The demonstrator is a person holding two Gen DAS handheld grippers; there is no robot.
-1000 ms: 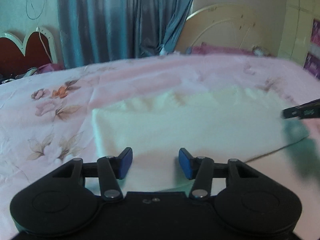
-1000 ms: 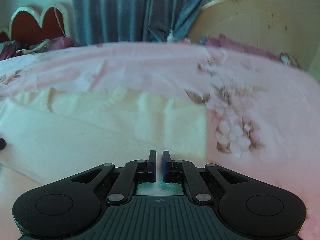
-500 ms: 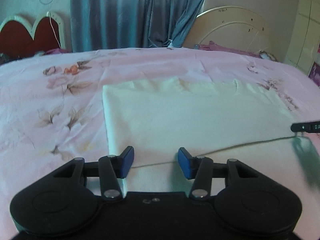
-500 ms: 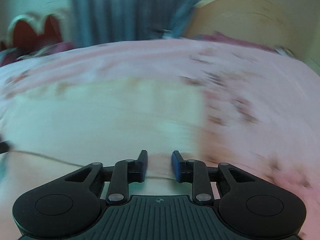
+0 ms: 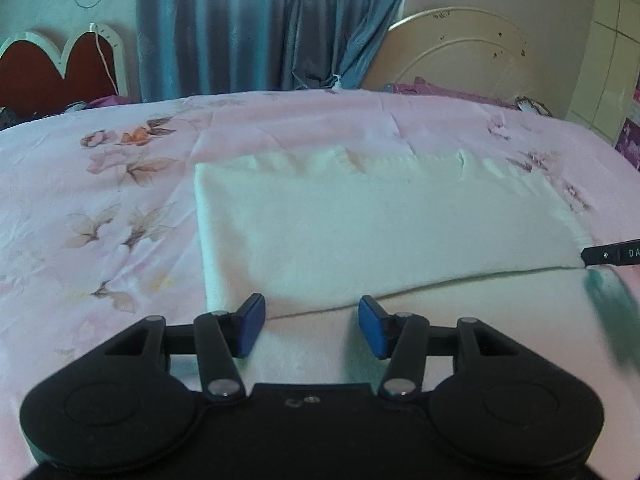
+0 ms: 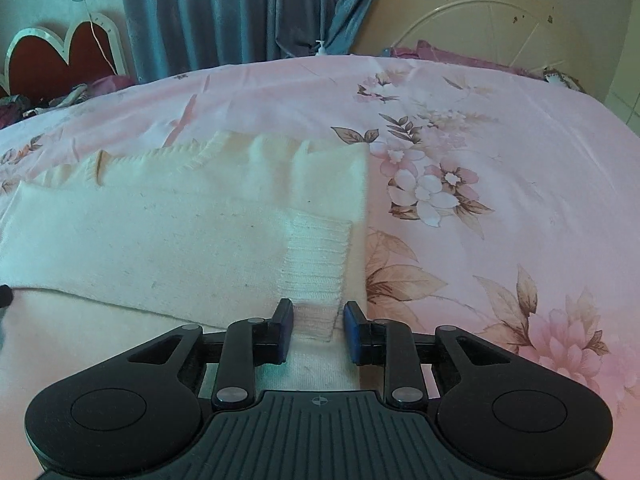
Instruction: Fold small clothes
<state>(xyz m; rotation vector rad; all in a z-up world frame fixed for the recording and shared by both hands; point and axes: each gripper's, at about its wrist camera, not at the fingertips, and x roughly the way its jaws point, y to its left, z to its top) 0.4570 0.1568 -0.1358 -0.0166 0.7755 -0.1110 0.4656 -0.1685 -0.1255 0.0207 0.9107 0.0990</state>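
A cream knit sweater (image 5: 360,224) lies flat on the bed with a sleeve folded across its body. My left gripper (image 5: 311,326) is open and empty, just above the sweater's near left part by the fold edge. In the right wrist view the sweater (image 6: 160,232) fills the left half, and its ribbed sleeve cuff (image 6: 316,256) lies just ahead of my right gripper (image 6: 319,330). The right gripper is open, its jaws on either side of the cuff's near end, gripping nothing. Its tip shows at the left wrist view's right edge (image 5: 612,255).
The pink floral bedsheet (image 6: 500,184) covers the bed around the sweater. A cream headboard (image 5: 456,48), blue curtains (image 5: 260,20) and a red heart-shaped board (image 5: 56,68) stand beyond the far edge. Loose clothes (image 6: 44,102) lie at the far left.
The right gripper has gone from shut to open and let go of the sleeve cuff. Both grippers have drawn back and up a little, and the folded sleeve now lies flat.
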